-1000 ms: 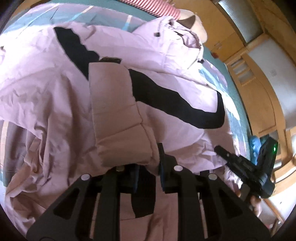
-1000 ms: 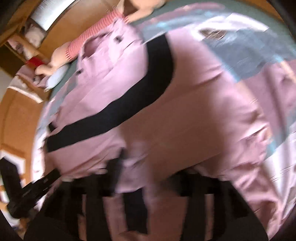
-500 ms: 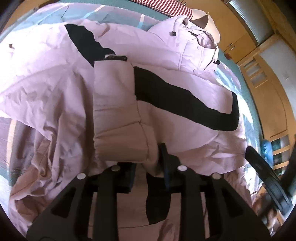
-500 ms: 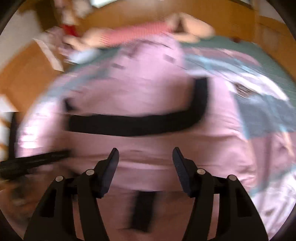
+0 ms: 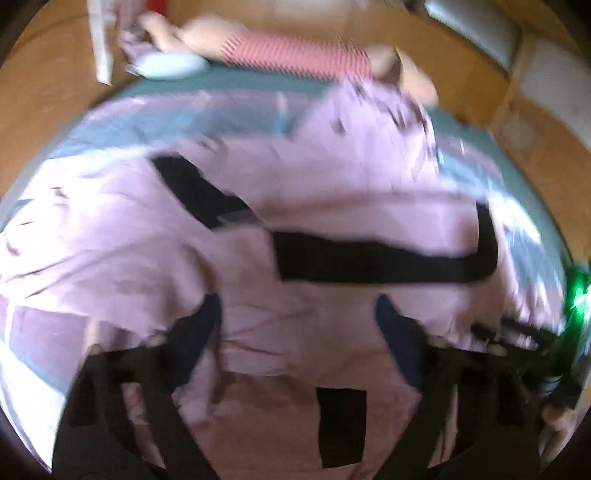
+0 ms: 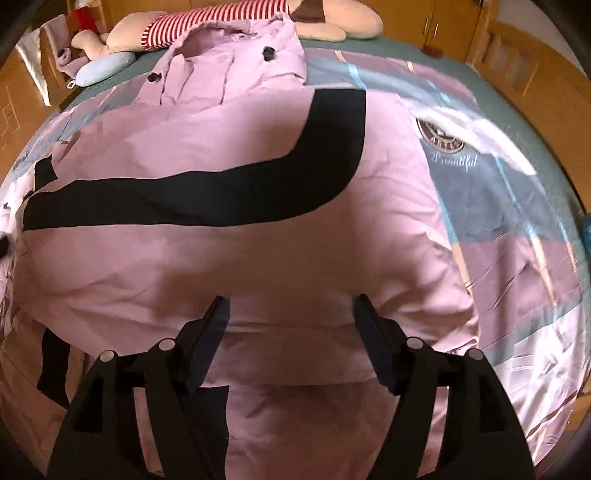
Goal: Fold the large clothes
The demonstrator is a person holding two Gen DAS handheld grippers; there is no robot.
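The right hand-held gripper (image 6: pixel 290 325) hung released, jaws spread wide with nothing between them, just above the near hem of the large pale-pink padded jacket with a curved black stripe (image 6: pixel 229 236). The left hand-held gripper (image 5: pixel 295 325) was likewise spread and empty over the same garment, though its view was badly blurred. Both seemed poised over the lower edge, probably so the bottom could be taken up at two spots and folded toward the collar. The jacket lay spread front-down across the patchwork bed cover in pink, grey and teal (image 6: pixel 517 229), its hood (image 6: pixel 236 62) at the far end. One sleeve appeared to lie folded in over the back. Beyond the hood rested a beige plush toy in a red-and-white striped top (image 6: pixel 221 18), clear of the folding area.
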